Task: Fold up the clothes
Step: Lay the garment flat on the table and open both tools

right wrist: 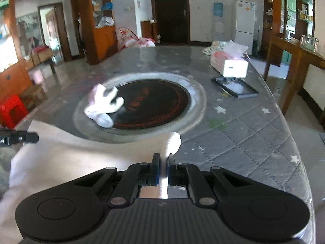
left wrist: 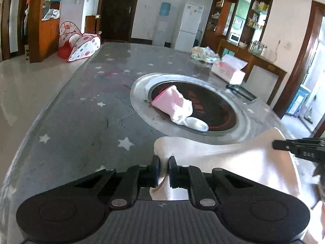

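Observation:
A pale pink garment point(left wrist: 223, 162) is held stretched above the near edge of the grey star-patterned table point(left wrist: 85, 109). My left gripper point(left wrist: 164, 162) is shut on its left corner. My right gripper point(right wrist: 163, 160) is shut on its right corner, and the garment point(right wrist: 71, 158) spreads to the left in the right wrist view. Each gripper shows at the edge of the other's view: the right gripper point(left wrist: 294, 148) and the left gripper point(right wrist: 18, 137). A pink and white folded piece of clothing point(left wrist: 178, 107) lies on the round black hotplate point(left wrist: 213, 109) in the table's middle; it also shows in the right wrist view point(right wrist: 103, 105).
A tissue pack point(right wrist: 229, 63) and a black tray point(right wrist: 235, 86) lie at the table's far right. A patterned cloth bundle point(left wrist: 205, 53) lies at the far edge. A wooden sideboard point(right wrist: 294, 52) stands to the right, a red stool point(right wrist: 12, 109) to the left.

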`<state>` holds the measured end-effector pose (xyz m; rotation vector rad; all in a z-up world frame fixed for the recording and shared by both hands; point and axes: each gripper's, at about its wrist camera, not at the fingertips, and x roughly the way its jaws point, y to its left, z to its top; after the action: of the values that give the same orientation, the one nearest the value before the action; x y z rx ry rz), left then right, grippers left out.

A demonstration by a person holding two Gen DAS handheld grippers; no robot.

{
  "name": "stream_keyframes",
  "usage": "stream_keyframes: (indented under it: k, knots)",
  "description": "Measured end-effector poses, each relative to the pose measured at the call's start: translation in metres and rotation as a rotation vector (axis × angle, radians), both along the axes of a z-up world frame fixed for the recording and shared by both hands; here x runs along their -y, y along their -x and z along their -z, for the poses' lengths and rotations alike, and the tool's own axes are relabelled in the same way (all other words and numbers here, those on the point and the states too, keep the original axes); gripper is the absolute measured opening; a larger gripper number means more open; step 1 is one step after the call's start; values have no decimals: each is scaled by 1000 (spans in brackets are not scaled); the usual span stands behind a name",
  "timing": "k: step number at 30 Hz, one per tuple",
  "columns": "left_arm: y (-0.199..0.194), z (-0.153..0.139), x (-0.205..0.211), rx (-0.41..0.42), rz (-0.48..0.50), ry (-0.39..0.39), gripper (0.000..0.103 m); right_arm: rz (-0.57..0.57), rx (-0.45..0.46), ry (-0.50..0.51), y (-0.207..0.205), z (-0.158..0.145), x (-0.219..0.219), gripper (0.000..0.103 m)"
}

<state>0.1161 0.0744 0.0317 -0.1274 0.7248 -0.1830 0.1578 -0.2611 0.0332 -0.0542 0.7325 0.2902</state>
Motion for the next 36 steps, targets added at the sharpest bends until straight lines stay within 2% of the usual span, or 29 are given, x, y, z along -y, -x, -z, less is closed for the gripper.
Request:
stream_keyframes:
  k: [4,8,12,15,16,17,18,19,24,25,26,27,29,30,32,35,36]
  knots:
    - [-20,17,4,-11,-26,-31,16,21,-18,44,-9,11,4,15]
    - [-20,15,1,-15,-44,-34,34,4,0,61,1,3,10,17]
    - [-4,3,6,2,-19,-3,34,-63,23,61,15,-11,4,19]
    - [3,-7,19,34,18,-25,34,-87,15,45,11,-13,-7,22]
    - [4,-9,23,46,25,-46,34,-76,11,34,8,-12,-8,24]
    - [3,-10,25,55,20,-75,41,-63,8,24,4,-11,-9,34]
    - [-1,-10,25,56,5,-95,56,-41,6,14,-1,-8,-8,39]
    - [-6,-9,23,49,-20,-101,60,-22,-1,6,-6,-5,-7,39]
    - [-36,7,8,-39,-80,-44,61,59,-60,-64,-26,12,10,38]
    - [-39,11,7,-53,-76,-31,60,63,-69,-86,-27,15,13,37]
    - [-40,13,8,-50,-65,-25,58,64,-75,-106,-28,18,16,31]
    - [-39,15,8,-37,-56,-27,44,53,-74,-120,-28,19,17,14]
    - [-36,16,10,-19,-17,-6,17,45,-64,-133,-25,18,18,7]
    - [-34,15,11,-4,-2,3,9,45,-51,-132,-22,17,17,6]
    - [-23,8,12,60,8,11,9,42,30,-129,-8,6,18,6]
    - [-4,-6,6,202,2,32,9,53,137,-117,9,-6,20,6]
    - [-4,-6,5,211,-7,28,9,59,169,-109,14,-8,21,7]
